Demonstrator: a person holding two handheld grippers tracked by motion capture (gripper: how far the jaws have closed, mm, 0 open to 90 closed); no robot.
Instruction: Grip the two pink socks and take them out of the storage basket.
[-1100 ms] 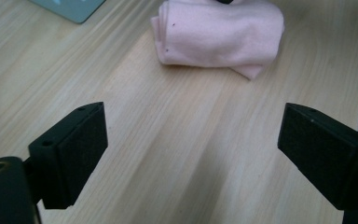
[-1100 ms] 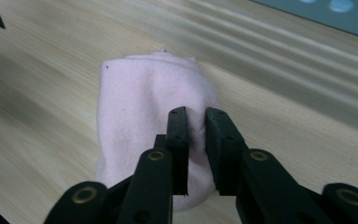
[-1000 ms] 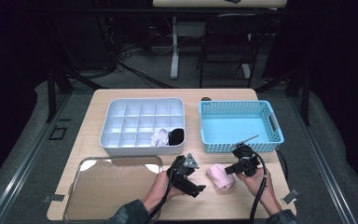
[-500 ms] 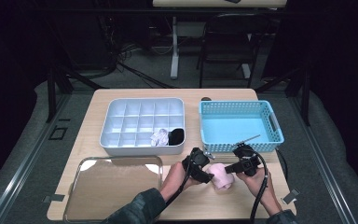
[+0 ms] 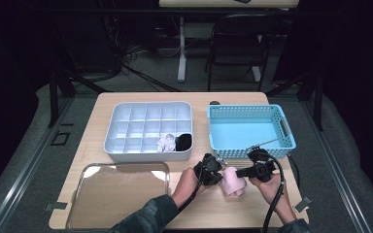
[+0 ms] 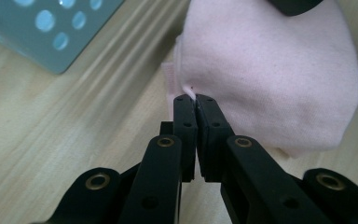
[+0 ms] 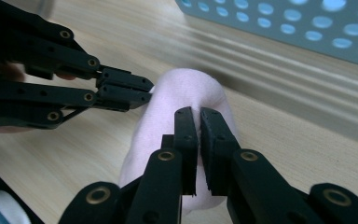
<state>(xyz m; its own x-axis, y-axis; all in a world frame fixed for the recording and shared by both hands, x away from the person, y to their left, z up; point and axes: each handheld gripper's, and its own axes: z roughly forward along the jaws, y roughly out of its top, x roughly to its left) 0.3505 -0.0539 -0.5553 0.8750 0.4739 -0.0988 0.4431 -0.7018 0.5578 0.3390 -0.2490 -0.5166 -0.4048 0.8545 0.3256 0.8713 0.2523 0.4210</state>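
Tools both hold my pink cloth bundle (image 5: 234, 181) on the bench (image 5: 141, 99): left tool (image 6: 196, 99) just clamped its edge, right tool (image 7: 196, 112) pinches its top.

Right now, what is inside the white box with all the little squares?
In the white box, two front compartments hold something: a crumpled white cloth item and a black one beside it. The other compartments look empty. What lies beneath those two bundles is covered.
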